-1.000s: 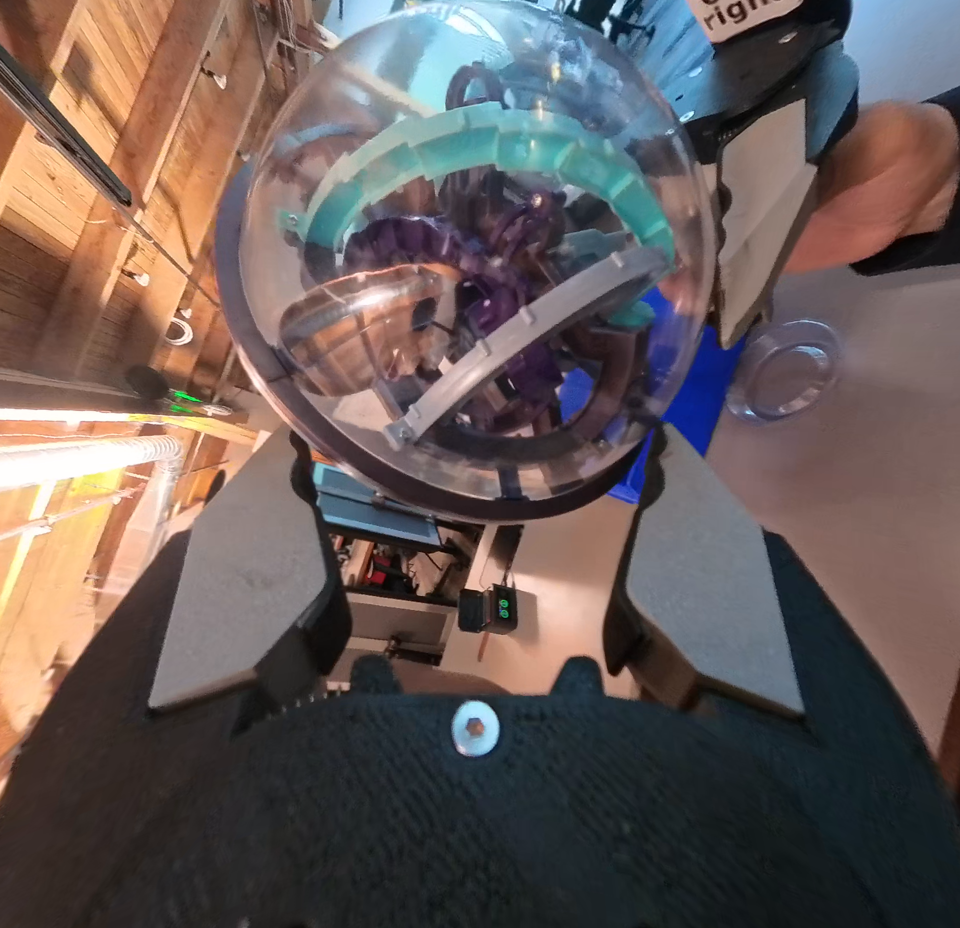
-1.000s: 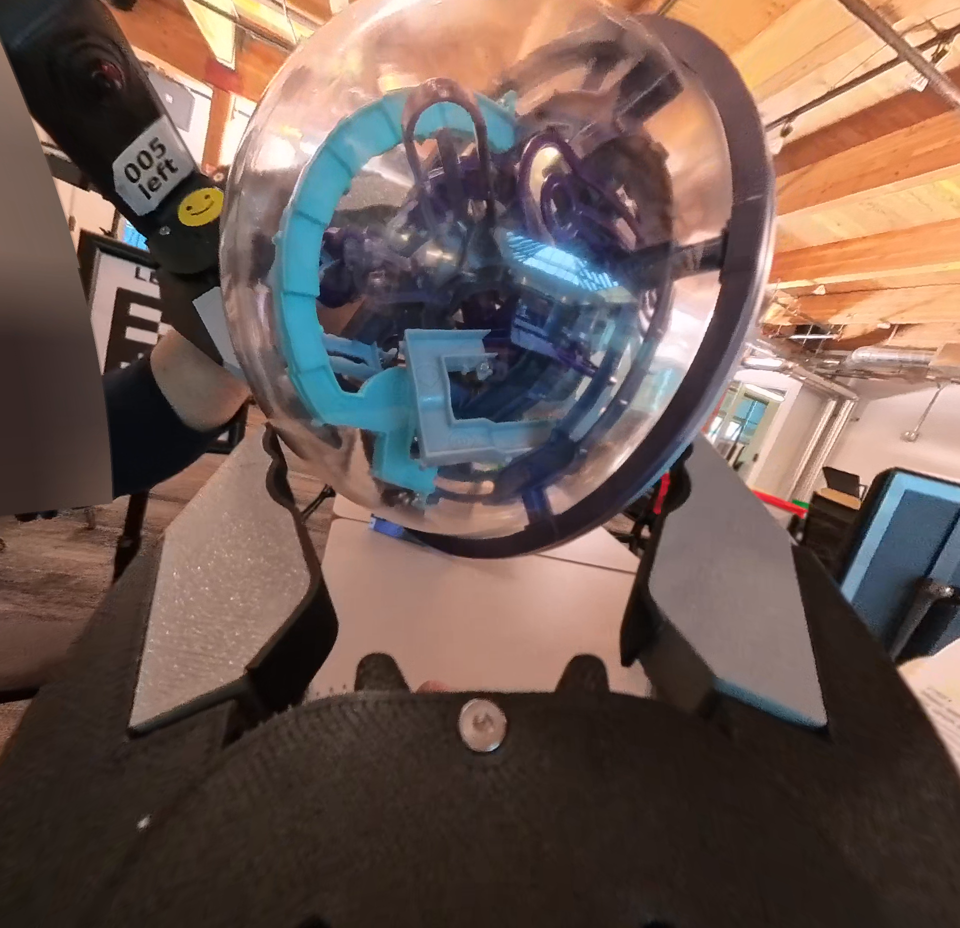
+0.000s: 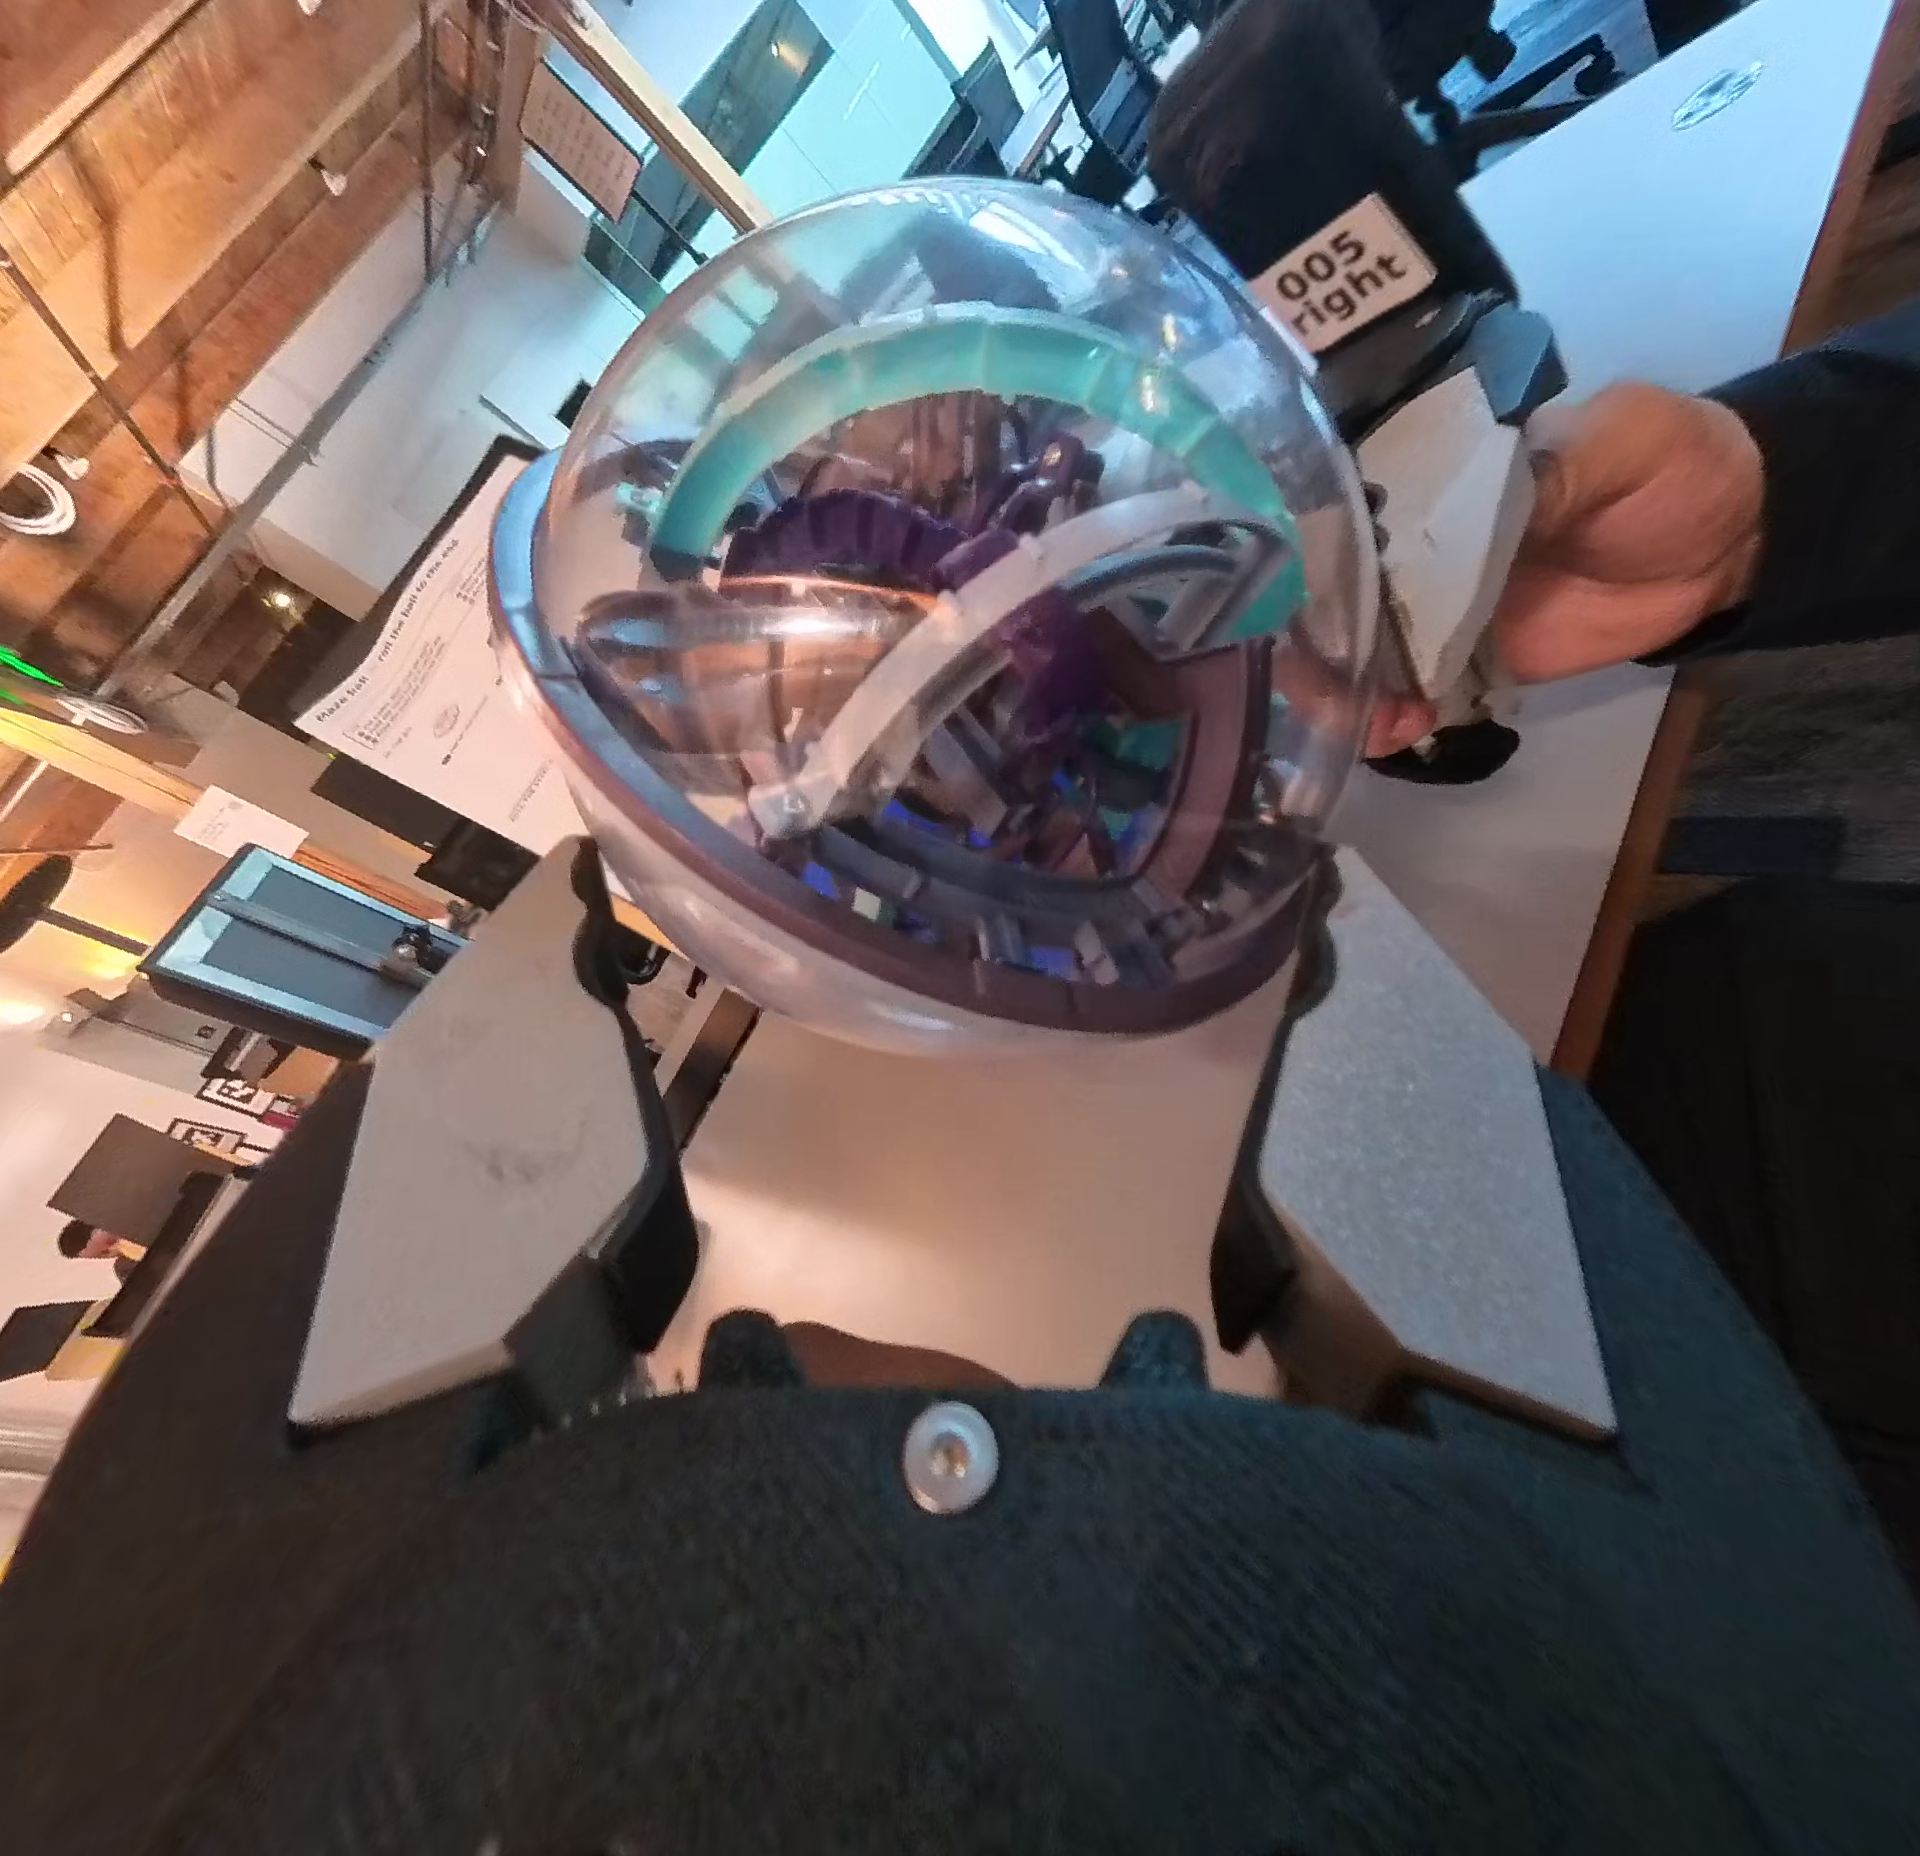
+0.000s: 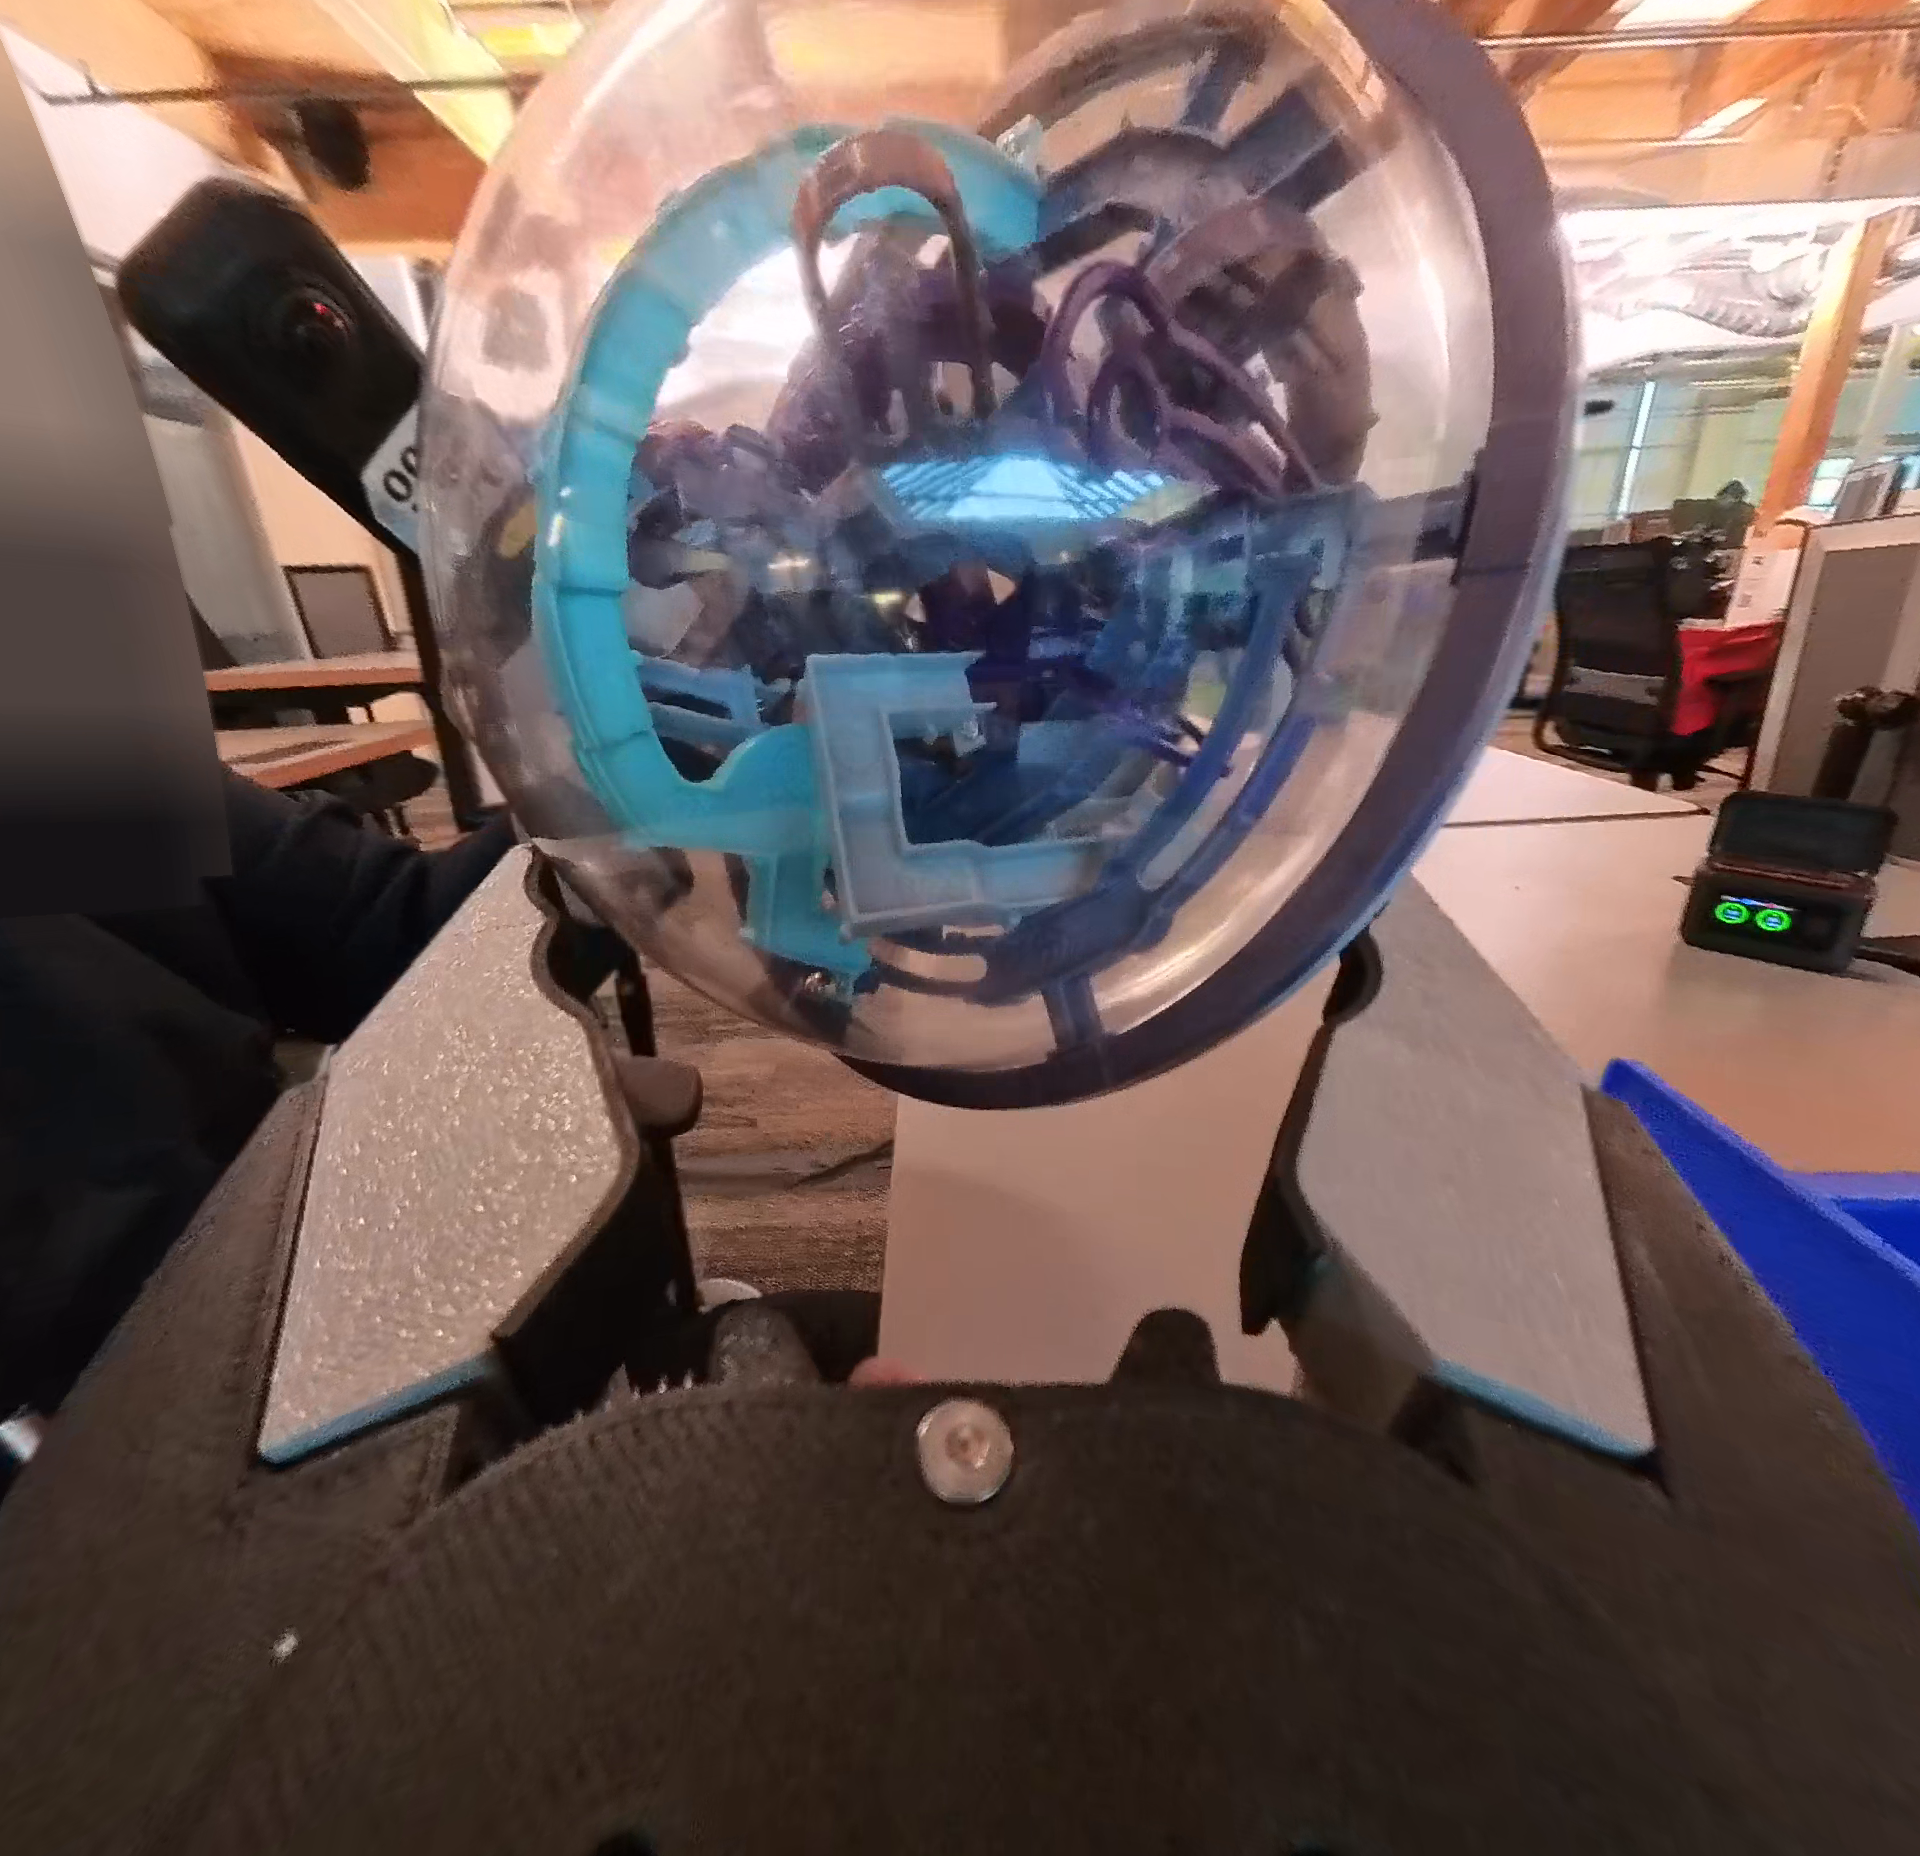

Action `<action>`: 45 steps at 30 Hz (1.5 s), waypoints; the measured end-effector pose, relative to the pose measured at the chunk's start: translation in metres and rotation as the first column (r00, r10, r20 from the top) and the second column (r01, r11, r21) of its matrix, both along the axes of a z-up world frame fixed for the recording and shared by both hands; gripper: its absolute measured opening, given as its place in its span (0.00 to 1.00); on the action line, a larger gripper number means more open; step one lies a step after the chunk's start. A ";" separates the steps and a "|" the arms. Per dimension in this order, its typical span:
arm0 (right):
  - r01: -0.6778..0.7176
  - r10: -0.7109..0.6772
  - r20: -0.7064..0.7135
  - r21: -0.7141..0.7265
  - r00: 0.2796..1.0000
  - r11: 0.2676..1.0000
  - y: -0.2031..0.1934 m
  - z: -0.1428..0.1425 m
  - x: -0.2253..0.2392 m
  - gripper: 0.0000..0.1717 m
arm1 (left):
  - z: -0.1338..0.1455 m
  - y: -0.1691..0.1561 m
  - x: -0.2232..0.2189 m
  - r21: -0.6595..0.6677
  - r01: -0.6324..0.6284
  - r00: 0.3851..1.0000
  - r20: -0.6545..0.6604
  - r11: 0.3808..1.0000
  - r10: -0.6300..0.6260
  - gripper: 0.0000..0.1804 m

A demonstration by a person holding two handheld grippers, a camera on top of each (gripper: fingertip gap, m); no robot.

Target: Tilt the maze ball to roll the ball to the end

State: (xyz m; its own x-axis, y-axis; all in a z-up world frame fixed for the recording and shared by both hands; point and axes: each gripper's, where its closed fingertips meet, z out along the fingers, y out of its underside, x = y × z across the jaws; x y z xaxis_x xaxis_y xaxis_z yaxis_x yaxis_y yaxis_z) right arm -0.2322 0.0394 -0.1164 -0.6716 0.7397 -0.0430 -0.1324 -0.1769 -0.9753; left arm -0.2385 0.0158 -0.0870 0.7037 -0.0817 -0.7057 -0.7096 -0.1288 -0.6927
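The maze ball is a clear sphere with teal, grey and purple tracks inside and a dark purple rim around its middle. It is held up in the air between both grippers. My left gripper is shut on it, with both pads pressed on its lower sides by the rim. My right gripper is shut on the same maze ball from the opposite side. The right gripper's grey finger shows behind the sphere in the left wrist view. The left gripper's camera shows in the right wrist view. I cannot make out the small ball inside.
A pale table lies below, with a blue bin at the right and a black case with green lights. A printed sheet lies on a table farther off. A hand and a dark sleeve hold the right gripper.
Both grippers have tilted the maze ball together, still shut on it. The views have swung down from the wooden ceiling towards the room and table. The purple rim now sits lower in the left view.
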 end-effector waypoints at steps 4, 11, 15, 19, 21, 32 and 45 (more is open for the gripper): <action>-0.033 0.033 0.004 -0.012 0.999 0.999 -0.002 -0.002 0.003 0.82 | -0.001 -0.001 0.004 0.011 -0.006 1.000 0.000 1.000 0.006 0.71; -0.097 0.102 0.049 -0.083 0.994 0.992 -0.003 -0.004 0.005 0.82 | 0.001 0.000 0.007 0.006 0.002 0.999 0.045 1.000 -0.002 0.71; -0.137 0.147 0.076 -0.123 0.986 0.983 -0.005 -0.005 0.006 0.82 | 0.003 0.000 0.010 0.008 0.012 0.998 0.066 1.000 -0.012 0.71; -0.162 0.179 0.105 -0.153 0.978 0.975 -0.007 -0.008 0.007 0.82 | 0.002 0.000 0.010 0.002 0.015 0.996 0.090 1.000 -0.015 0.71; -0.172 0.194 0.122 -0.169 0.973 0.970 -0.007 -0.011 0.007 0.82 | 0.000 0.000 0.010 -0.003 0.014 0.994 0.106 1.000 -0.014 0.71; -0.203 0.241 0.164 -0.218 0.957 0.955 -0.008 -0.018 0.005 0.82 | -0.004 0.002 0.008 -0.017 0.020 0.991 0.133 1.000 -0.017 0.71; -0.115 0.138 0.190 -0.126 0.972 0.985 -0.008 -0.022 0.001 0.82 | -0.013 -0.002 0.000 -0.005 0.020 0.990 0.139 1.000 -0.019 0.72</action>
State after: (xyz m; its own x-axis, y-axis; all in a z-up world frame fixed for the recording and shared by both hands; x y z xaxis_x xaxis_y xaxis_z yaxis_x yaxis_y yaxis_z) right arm -0.2315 0.0312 -0.1383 -0.7291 0.6319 -0.2628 0.0912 -0.2909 -0.9524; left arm -0.2384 0.0138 -0.0997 0.7930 -0.1003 -0.6009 -0.6091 -0.1202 -0.7839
